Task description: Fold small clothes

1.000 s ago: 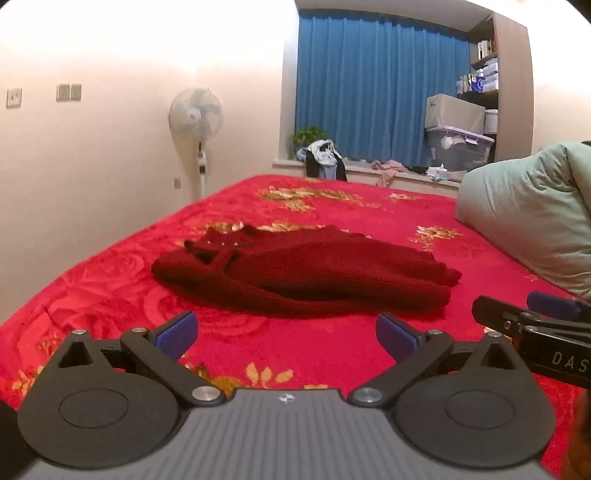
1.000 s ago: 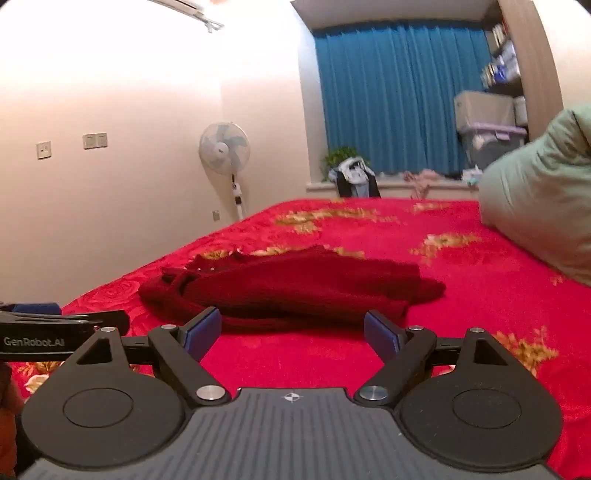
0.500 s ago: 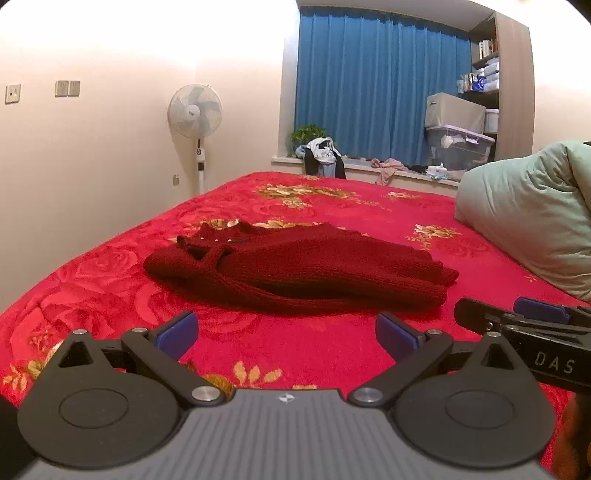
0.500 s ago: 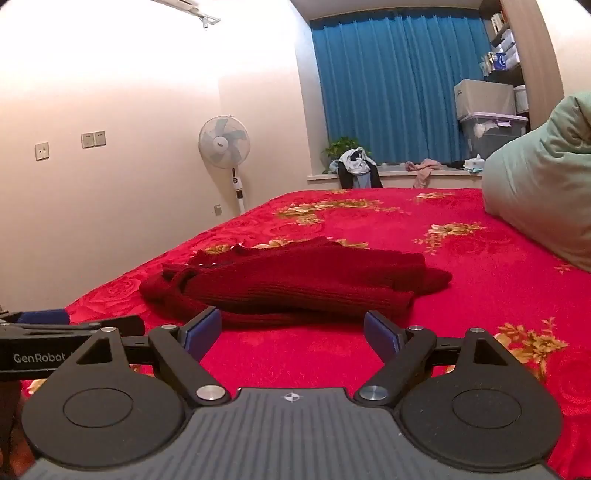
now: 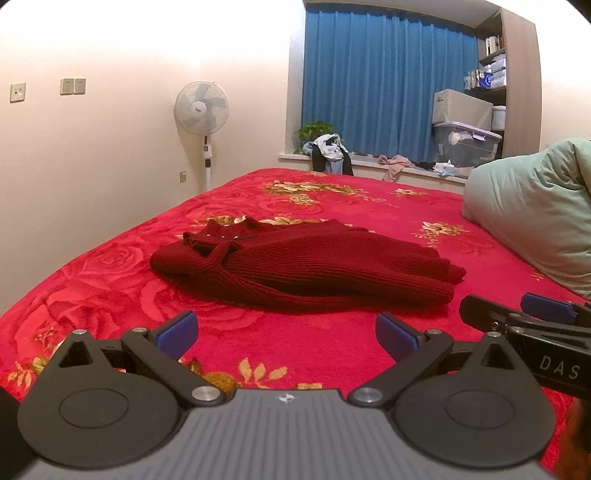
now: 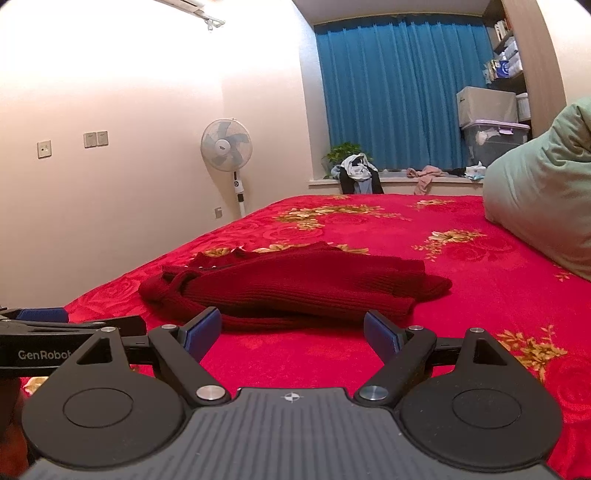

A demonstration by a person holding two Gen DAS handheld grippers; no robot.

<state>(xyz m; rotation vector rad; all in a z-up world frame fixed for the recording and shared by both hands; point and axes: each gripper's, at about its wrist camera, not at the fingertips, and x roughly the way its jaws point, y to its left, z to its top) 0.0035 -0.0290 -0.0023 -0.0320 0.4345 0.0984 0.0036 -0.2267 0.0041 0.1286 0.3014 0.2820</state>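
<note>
The right hand-held gripper [image 5: 524,314] reads "DAS" (cut off); the left hand-held gripper [image 6: 74,321], "GenRobot".

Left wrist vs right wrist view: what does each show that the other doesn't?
Left wrist only: the right gripper at the right edge. Right wrist only: the left gripper at the left edge, and a ceiling fitting. Both: open jaws, the dark red sweater lying on the red bedspread, fan, blue curtain, green quilt.
</note>
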